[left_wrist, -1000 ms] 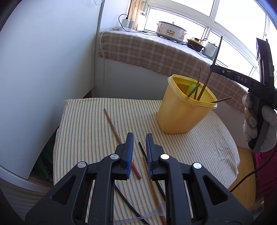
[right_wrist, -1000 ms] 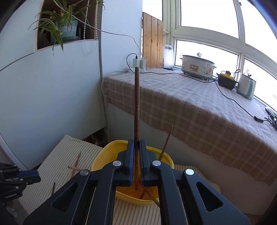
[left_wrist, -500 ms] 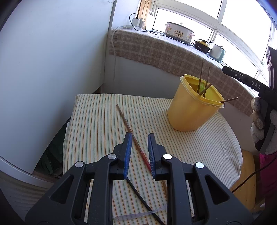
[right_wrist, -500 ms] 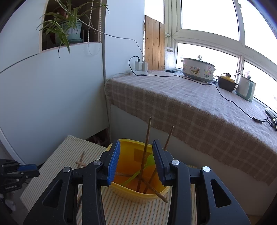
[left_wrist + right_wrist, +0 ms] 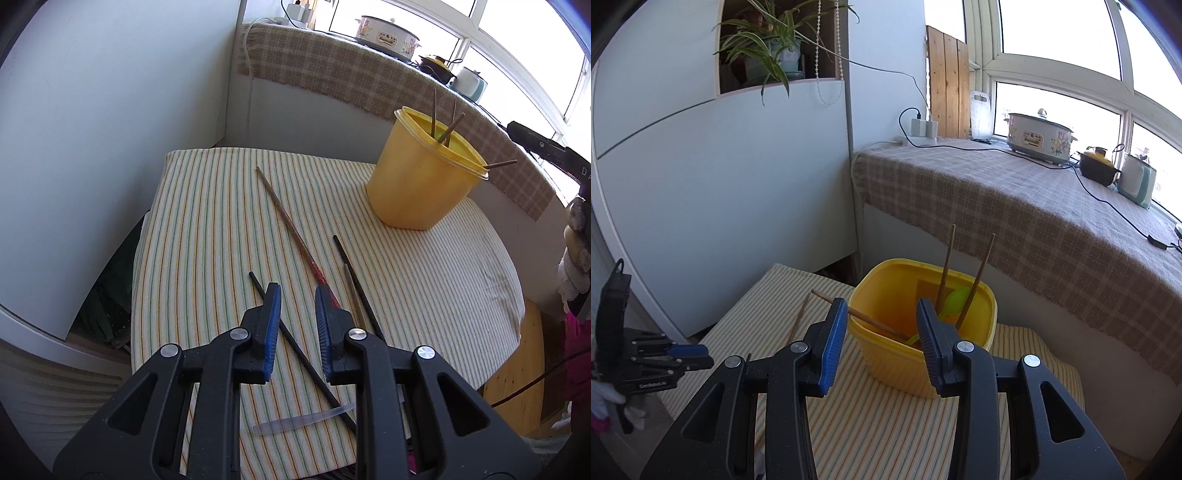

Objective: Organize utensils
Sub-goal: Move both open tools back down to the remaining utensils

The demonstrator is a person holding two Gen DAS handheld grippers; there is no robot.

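Note:
A yellow bucket stands at the far right of the striped table cloth. Three brown chopsticks and a green spoon stick up inside the bucket. My right gripper hovers open just in front of its rim with nothing between the pads. On the cloth lie a long red-brown chopstick, a black chopstick and a second black chopstick. My left gripper hangs over these, narrowly open and empty, with the second black one passing underneath the gap.
A clear plastic strip lies near the table's front edge. Behind the table runs a checked-cloth ledge with a cooker and cables. A white wall panel borders the left side. The other gripper shows at the left.
My right gripper opened and let go of the brown chopstick, which now stands in the bucket, and it drew back. My left gripper came down closer over the chopsticks on the cloth.

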